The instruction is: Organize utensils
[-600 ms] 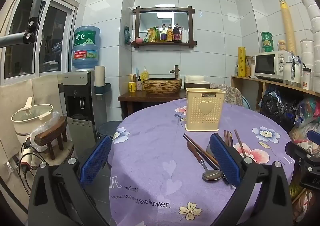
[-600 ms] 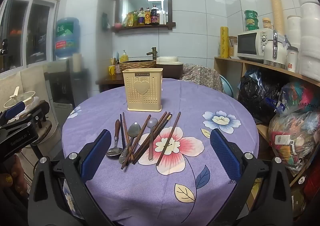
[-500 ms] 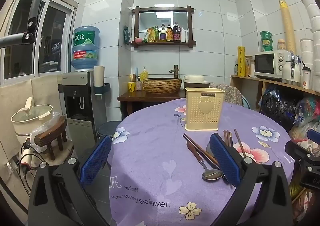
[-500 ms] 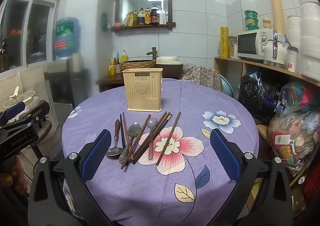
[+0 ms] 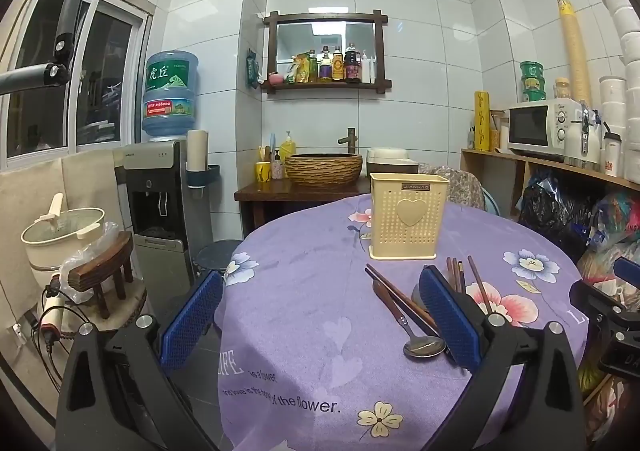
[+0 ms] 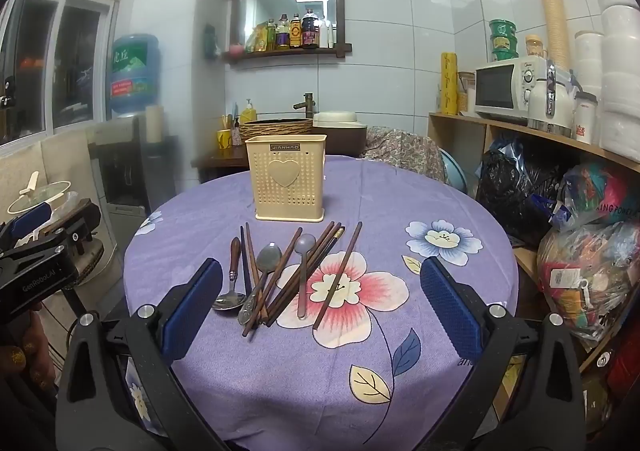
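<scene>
Because the utensils (image 6: 288, 275) lie on the counter (image 6: 400, 187) just ahead of the empty, wide-open right hand-held gripper (image 6: 320, 307), long axes pointing toward the holder (image 6: 286, 183), it is nearer than the equally open left hand-held gripper (image 5: 320, 315).

Utensil holder (image 6: 286, 179) reads "JIANHAO" (tablecloth (image 5: 304, 299): "of the flower.").
</scene>
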Motion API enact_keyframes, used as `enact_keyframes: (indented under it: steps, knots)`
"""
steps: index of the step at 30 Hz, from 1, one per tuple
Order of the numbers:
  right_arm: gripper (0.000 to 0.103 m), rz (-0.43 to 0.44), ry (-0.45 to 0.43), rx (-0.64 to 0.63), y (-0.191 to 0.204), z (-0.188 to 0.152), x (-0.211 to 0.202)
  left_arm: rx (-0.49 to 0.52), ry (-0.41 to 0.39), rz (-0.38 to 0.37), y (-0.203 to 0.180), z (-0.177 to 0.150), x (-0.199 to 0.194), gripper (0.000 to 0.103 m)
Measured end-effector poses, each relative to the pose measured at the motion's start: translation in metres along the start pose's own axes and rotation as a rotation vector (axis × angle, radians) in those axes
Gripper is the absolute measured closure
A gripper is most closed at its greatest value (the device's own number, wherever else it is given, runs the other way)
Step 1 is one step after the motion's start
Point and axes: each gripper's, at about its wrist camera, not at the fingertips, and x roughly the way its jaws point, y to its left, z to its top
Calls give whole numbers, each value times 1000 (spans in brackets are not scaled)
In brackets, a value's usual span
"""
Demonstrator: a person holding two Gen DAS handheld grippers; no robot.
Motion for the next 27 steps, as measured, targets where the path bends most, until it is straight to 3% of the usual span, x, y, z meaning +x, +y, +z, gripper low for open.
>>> enact_keyframes:
  steps: [27]
  knots:
    - [5,1,2,0,0,0,1,-1,3,1,2,-2,2,5]
